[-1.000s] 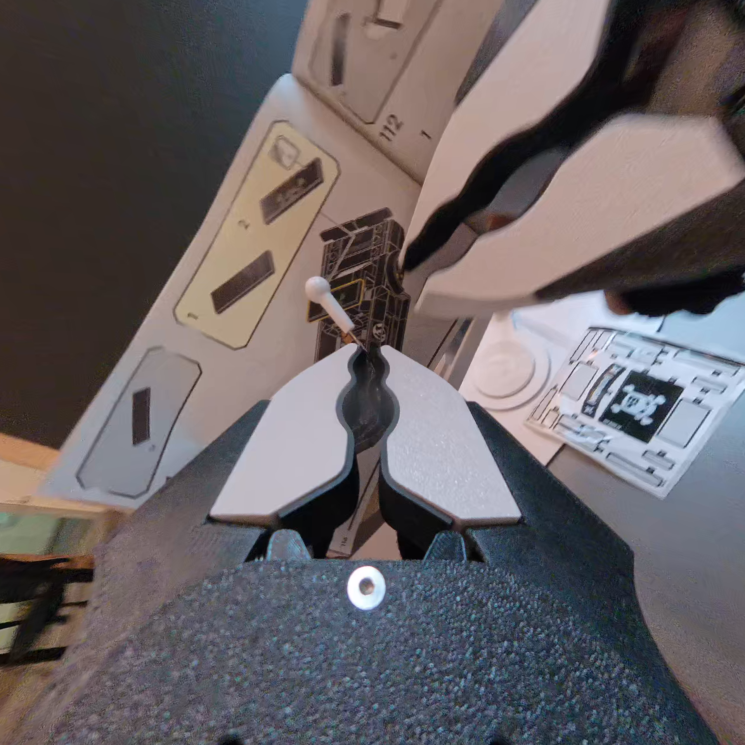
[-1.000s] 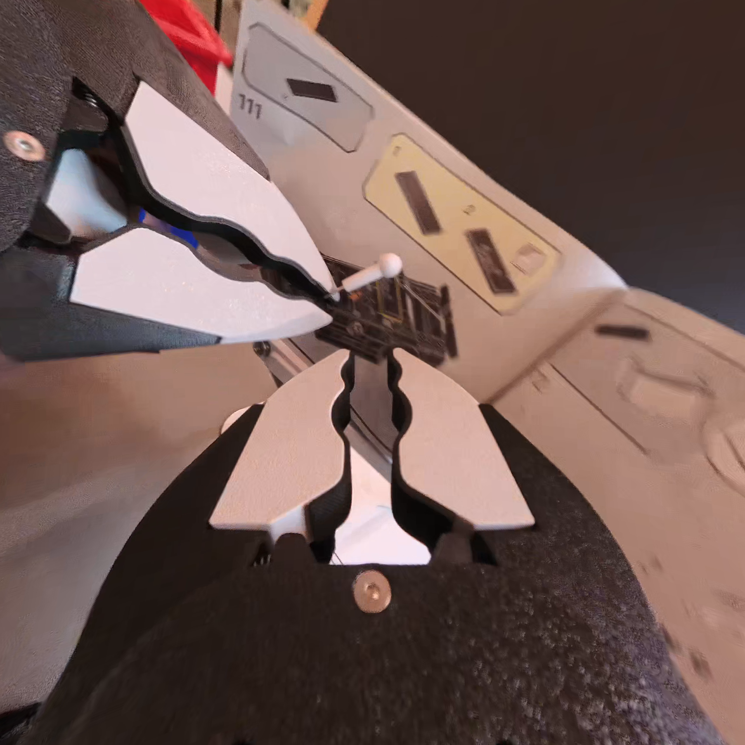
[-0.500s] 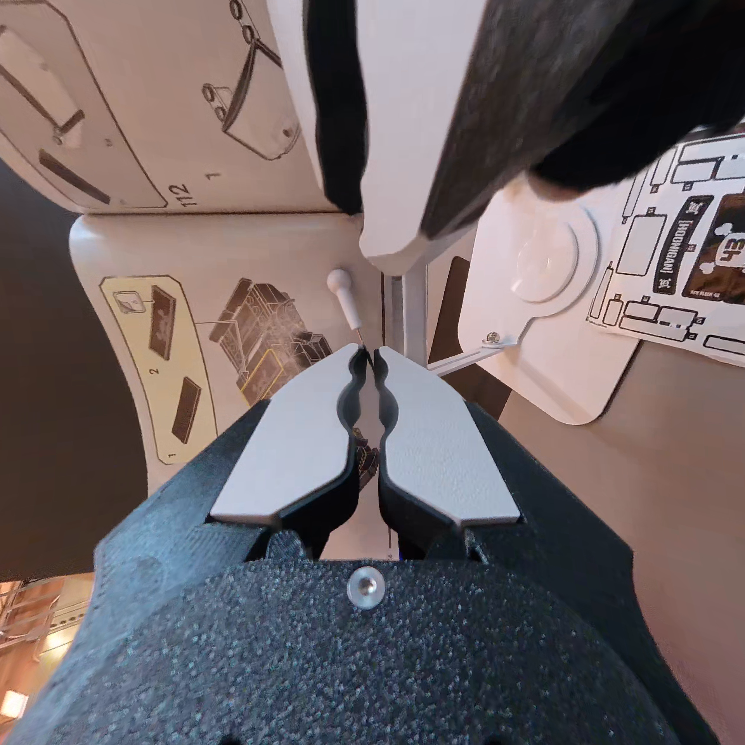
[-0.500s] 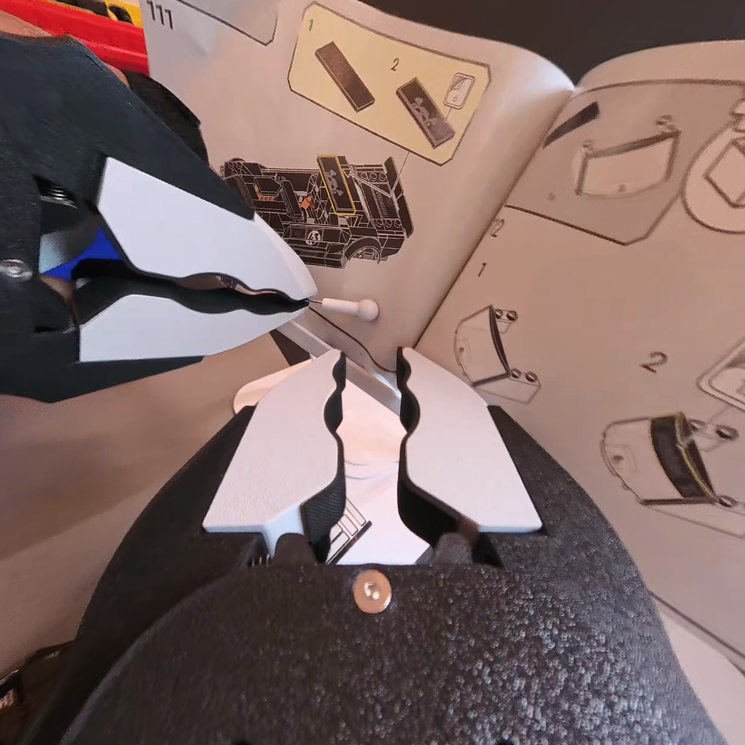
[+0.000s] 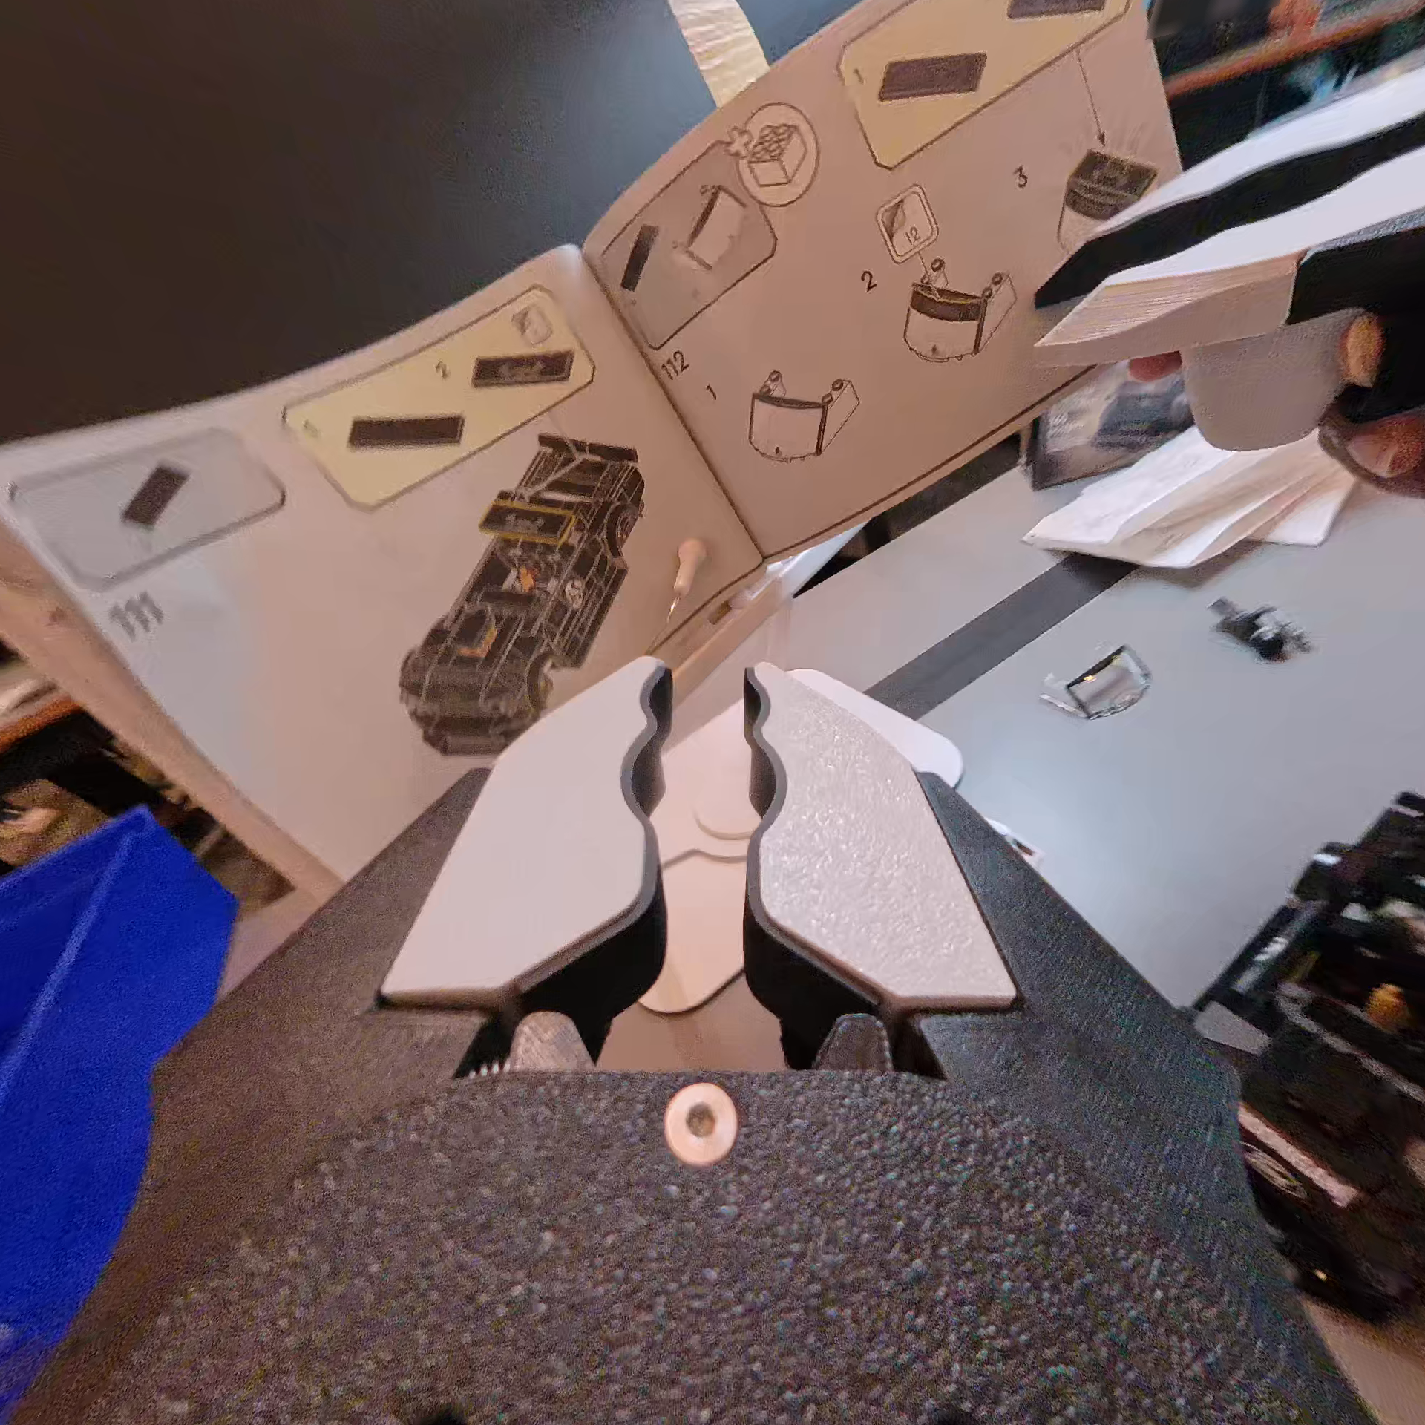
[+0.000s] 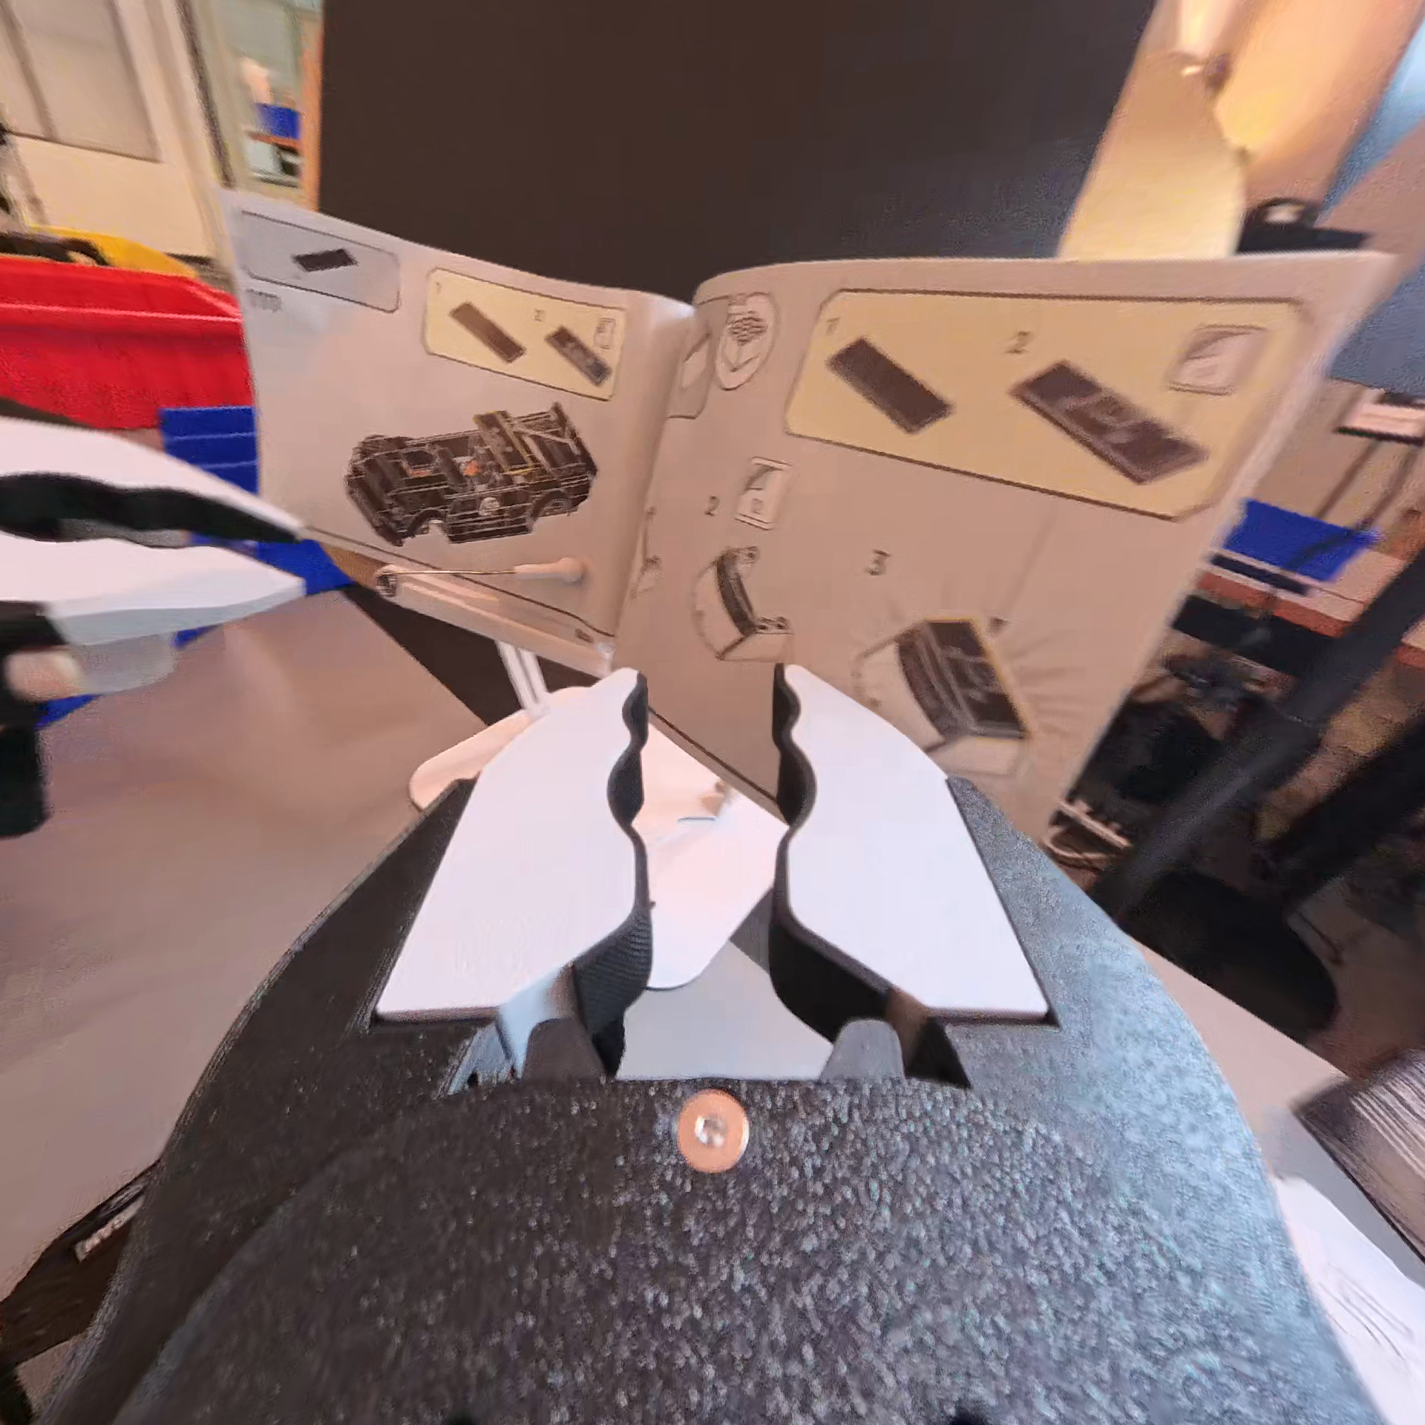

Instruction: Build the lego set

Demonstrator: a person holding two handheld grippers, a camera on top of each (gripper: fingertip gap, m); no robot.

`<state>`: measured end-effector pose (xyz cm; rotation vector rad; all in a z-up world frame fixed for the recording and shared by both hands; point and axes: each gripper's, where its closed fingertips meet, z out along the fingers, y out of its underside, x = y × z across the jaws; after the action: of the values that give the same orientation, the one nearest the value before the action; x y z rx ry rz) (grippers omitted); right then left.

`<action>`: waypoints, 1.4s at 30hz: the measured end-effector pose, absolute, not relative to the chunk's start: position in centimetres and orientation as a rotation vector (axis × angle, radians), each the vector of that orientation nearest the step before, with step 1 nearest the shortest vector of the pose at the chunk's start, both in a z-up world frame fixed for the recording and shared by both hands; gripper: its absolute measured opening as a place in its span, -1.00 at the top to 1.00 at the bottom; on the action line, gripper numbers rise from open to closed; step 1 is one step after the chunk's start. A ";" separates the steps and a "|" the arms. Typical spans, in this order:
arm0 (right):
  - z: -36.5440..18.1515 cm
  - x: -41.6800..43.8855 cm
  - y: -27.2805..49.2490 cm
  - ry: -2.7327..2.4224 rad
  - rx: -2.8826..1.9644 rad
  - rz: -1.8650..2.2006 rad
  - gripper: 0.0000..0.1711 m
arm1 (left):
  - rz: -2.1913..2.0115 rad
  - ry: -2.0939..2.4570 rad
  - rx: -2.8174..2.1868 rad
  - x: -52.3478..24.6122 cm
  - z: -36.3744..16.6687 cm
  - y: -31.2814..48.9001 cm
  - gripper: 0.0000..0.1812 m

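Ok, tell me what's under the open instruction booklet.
A white stand props the instruction booklet, its flat base on the grey table. A white-tipped clip arm pins the page. The stand's upper part is hidden.

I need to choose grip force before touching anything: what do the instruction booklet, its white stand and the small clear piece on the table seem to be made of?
Instruction booklet: thin matte paper, judging by how its printed pages curve and flop. White stand: looks like smooth painted metal or hard plastic, with a thin wire page-holder arm. Clear piece: apparently glossy transparent plastic; it shows bright reflections.
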<state>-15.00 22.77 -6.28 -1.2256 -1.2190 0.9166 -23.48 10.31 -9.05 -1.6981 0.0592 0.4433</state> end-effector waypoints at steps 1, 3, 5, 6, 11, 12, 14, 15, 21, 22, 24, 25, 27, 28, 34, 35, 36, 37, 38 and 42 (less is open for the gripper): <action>-6.2 -14.7 23.2 -1.200 -1.237 0.879 0.64 | 0.411 0.035 -1.689 -23.6 -9.3 9.8 0.81; -6.1 -14.6 24.5 -1.174 -1.250 0.791 0.63 | 0.393 0.013 -1.691 -23.9 -9.9 9.2 0.81; -6.5 -15.1 25.9 -1.176 -1.273 0.717 0.61 | 0.393 0.007 -1.702 -24.1 -10.6 9.1 0.80; -6.7 -15.6 26.5 -1.180 -1.292 0.705 0.61 | 0.387 0.007 -1.704 -24.0 -10.7 9.1 0.80; -8.1 -18.1 30.0 -1.202 -1.336 0.594 0.50 | 0.442 0.022 -1.761 -25.2 -10.5 11.2 0.77; -8.1 -18.5 30.5 -1.203 -1.339 0.582 0.46 | 0.511 0.059 -1.780 -25.7 -10.3 11.8 0.77; -7.7 -19.1 31.2 -1.208 -1.333 0.569 0.41 | 0.598 0.152 -1.848 -26.2 -10.4 13.2 0.71; -7.4 -19.3 31.5 -1.215 -1.327 0.553 0.37 | 0.613 0.190 -1.888 -26.4 -10.6 13.9 0.67; -7.3 -20.9 34.2 -1.333 -1.361 0.626 -0.06 | 0.809 0.344 -1.978 -28.1 -11.2 16.1 0.82; -7.6 -21.3 34.2 -1.373 -1.373 0.698 -0.06 | 0.819 0.356 -1.976 -28.3 -11.2 16.2 0.88; -8.3 -22.1 34.4 -1.444 -1.401 0.828 -0.07 | 0.810 0.385 -1.981 -28.2 -11.4 16.3 0.94; -8.6 -22.5 34.3 -1.474 -1.414 0.883 -0.06 | 0.817 0.396 -1.986 -28.2 -11.6 16.3 0.96; -9.4 -23.2 33.5 -1.534 -1.436 0.971 0.02 | 0.867 0.436 -1.972 -28.3 -11.6 16.3 0.97; -9.5 -23.5 33.2 -1.536 -1.442 0.983 0.04 | 0.896 0.458 -1.970 -28.3 -11.5 16.3 0.97; -9.6 -23.7 32.9 -1.459 -1.456 0.960 -0.04 | 0.907 0.501 -1.996 -28.2 -11.6 16.7 0.99; -9.5 -23.7 32.8 -1.457 -1.458 0.962 -0.04 | 0.897 0.509 -1.985 -28.0 -11.5 16.9 0.99; -9.5 -23.7 32.8 -1.459 -1.459 0.960 -0.04 | 0.878 0.508 -1.968 -27.8 -11.2 16.9 0.99; -9.5 -23.6 32.7 -1.460 -1.462 0.955 -0.04 | 0.828 0.476 -1.942 -27.5 -10.6 16.7 0.96; -9.5 -23.5 32.7 -1.460 -1.466 0.950 -0.04 | 0.774 0.409 -1.894 -27.3 -9.5 16.2 0.90; -9.6 -23.4 32.6 -1.456 -1.467 0.944 -0.04 | 0.675 -0.035 -1.488 -30.3 -1.8 10.8 0.67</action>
<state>-23.37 32.60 -9.57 -1.4670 -1.4562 0.9439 -30.33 10.81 -1.76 -1.4878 -0.0347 0.6751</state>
